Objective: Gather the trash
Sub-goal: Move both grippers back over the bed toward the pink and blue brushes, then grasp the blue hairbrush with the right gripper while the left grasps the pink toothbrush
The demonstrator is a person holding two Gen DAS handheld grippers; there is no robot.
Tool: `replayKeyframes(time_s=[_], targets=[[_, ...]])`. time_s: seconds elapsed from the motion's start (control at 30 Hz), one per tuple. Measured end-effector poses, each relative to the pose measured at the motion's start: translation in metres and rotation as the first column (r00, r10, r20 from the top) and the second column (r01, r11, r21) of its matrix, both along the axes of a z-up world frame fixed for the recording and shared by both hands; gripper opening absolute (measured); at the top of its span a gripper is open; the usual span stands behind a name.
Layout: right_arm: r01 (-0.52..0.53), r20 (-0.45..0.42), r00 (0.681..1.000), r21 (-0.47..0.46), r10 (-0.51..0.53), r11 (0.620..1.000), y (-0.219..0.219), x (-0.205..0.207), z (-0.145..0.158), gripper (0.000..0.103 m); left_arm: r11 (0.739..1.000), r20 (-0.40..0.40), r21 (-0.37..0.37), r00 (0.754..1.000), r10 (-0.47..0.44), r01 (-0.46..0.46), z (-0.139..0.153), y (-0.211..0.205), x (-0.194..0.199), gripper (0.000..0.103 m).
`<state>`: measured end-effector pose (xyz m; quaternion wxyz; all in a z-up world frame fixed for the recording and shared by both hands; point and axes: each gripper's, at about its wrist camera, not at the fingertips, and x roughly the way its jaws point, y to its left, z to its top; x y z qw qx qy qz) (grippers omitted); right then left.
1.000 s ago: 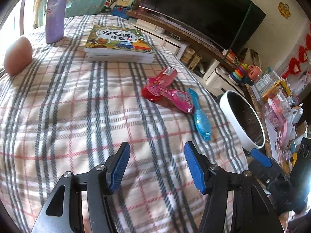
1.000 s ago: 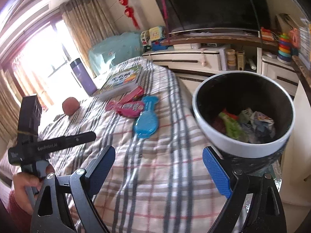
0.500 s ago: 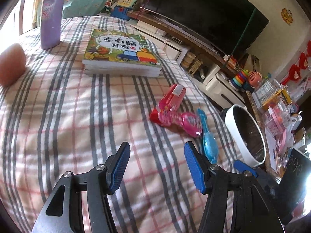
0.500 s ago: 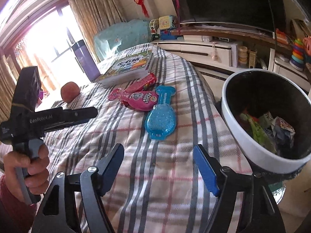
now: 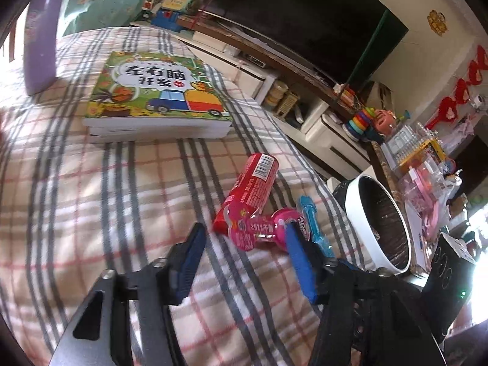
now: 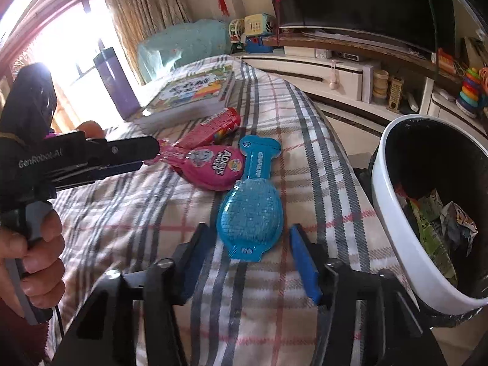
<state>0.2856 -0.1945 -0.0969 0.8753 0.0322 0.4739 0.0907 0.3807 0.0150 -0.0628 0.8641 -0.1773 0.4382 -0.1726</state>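
Note:
On the plaid blanket lie a red candy wrapper (image 5: 254, 183), a pink blister pack (image 5: 259, 228) and a blue blister pack (image 5: 311, 222). My left gripper (image 5: 244, 238) hovers at the near end of the pink pack, jaws closing, pads not pressing on it. In the right wrist view the blue pack (image 6: 250, 210) has its round end between the fingers of my right gripper (image 6: 248, 235). Those jaws are closing too, with a gap on each side. The pink pack (image 6: 213, 164) and red wrapper (image 6: 213, 128) lie beyond it. A white bin (image 6: 396, 213) with crumpled wrappers stands at the right.
A thick picture book (image 5: 155, 97) and a purple bottle (image 5: 39, 45) sit farther up the blanket (image 5: 76, 198). The bin (image 5: 378, 222) stands off the bed's right edge. Beyond are a television (image 5: 305, 15), a low cabinet and toys. A hand (image 6: 30, 244) holds the left gripper.
Both grippers have moved forward and down toward the packs and their jaws have narrowed. The blue pack's round end now lies between the right fingers.

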Motion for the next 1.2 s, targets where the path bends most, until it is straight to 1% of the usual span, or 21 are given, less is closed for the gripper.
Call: replayKeyframes(time_s=[0.03,0.07,0.13,0.27,0.4,0.47,0.57,0.67,0.7,0.77,0.8,0.83,0.87,0.9,0.93,0.97,1.0,1.03,1.1,1.2], targets=[[0.005,0.001,1.000,-0.008,-0.005,1.000,0.001,0.000,0.000,0.046,1.000,-0.005,-0.005,1.000,-0.014,0.014,-0.003,0.000,0.004,0.023],[0.006,0.002,1.000,-0.010,-0.006,1.000,0.001,-0.001,0.000,0.046,0.999,-0.013,-0.015,0.999,-0.033,0.033,-0.007,-0.001,0.008,0.017],[0.013,0.008,1.000,-0.016,-0.013,1.000,0.001,-0.006,0.001,0.046,0.998,-0.010,-0.029,0.999,-0.047,0.047,-0.010,0.001,0.010,0.012],[0.034,0.025,0.999,-0.052,-0.032,0.998,0.004,-0.016,0.004,0.045,0.996,-0.006,-0.071,0.998,-0.058,0.057,-0.012,0.014,0.006,0.008],[0.048,0.031,0.998,-0.036,-0.047,0.998,0.004,-0.029,0.007,0.045,0.992,-0.020,-0.120,0.999,-0.039,0.036,-0.016,0.041,-0.014,0.007],[0.056,0.037,0.998,-0.023,-0.055,0.998,0.004,-0.037,0.008,0.045,0.992,-0.036,-0.121,0.999,-0.024,0.020,-0.022,0.053,-0.028,0.007],[0.061,0.032,0.998,-0.002,-0.061,0.998,0.006,-0.044,0.009,0.045,0.992,-0.071,-0.126,0.997,-0.027,0.018,-0.034,0.064,-0.049,0.007],[0.055,0.038,0.998,-0.017,-0.054,0.998,0.012,-0.051,0.010,0.045,0.995,-0.100,-0.090,0.993,-0.056,0.047,-0.042,0.067,-0.066,0.007],[0.052,0.039,0.998,-0.025,-0.051,0.998,0.013,-0.051,0.010,0.045,0.995,-0.103,-0.076,0.993,-0.066,0.058,-0.042,0.066,-0.070,0.012],[0.055,0.042,0.998,-0.042,-0.053,0.998,0.016,-0.051,0.009,0.046,0.996,-0.092,-0.046,0.992,-0.083,0.079,-0.040,0.064,-0.075,0.015],[0.057,0.034,0.998,-0.037,-0.056,0.998,0.015,-0.049,0.008,0.047,0.996,-0.083,-0.022,0.992,-0.091,0.090,-0.037,0.063,-0.076,0.020],[0.059,0.019,0.998,-0.015,-0.059,0.998,0.012,-0.047,0.006,0.049,0.995,-0.074,0.002,0.992,-0.100,0.101,-0.034,0.062,-0.077,0.031],[0.063,0.010,0.998,0.013,-0.063,0.998,0.008,-0.045,0.005,0.050,0.994,-0.063,0.022,0.993,-0.104,0.106,-0.031,0.062,-0.078,0.040],[0.066,0.010,0.998,0.037,-0.067,0.997,0.006,-0.046,0.005,0.054,0.993,-0.041,0.054,0.994,-0.102,0.104,-0.027,0.059,-0.078,0.056],[0.068,0.011,0.998,0.055,-0.069,0.996,0.004,-0.046,0.005,0.058,0.991,-0.017,0.096,0.996,-0.093,0.094,-0.021,0.057,-0.081,0.067],[0.069,0.012,0.997,0.080,-0.070,0.994,0.001,-0.046,0.005,0.061,0.986,0.006,0.143,0.996,-0.084,0.082,-0.018,0.054,-0.084,0.069],[0.068,0.014,0.998,0.091,-0.069,0.994,0.000,-0.047,0.005,0.066,0.980,0.023,0.185,0.996,-0.082,0.076,-0.015,0.051,-0.086,0.070],[0.067,0.014,0.998,0.094,-0.068,0.993,0.000,-0.048,0.005,0.072,0.976,0.031,0.203,0.996,-0.086,0.078,-0.014,0.049,-0.085,0.070],[0.056,0.013,0.998,0.093,-0.058,0.994,0.002,-0.047,0.005,0.076,0.971,0.036,0.222,0.995,-0.096,0.086,-0.014,0.045,-0.081,0.070],[0.046,0.010,0.999,0.080,-0.047,0.996,0.006,-0.046,0.004,0.079,0.964,0.050,0.250,0.993,-0.107,0.091,-0.012,0.039,-0.072,0.070]])
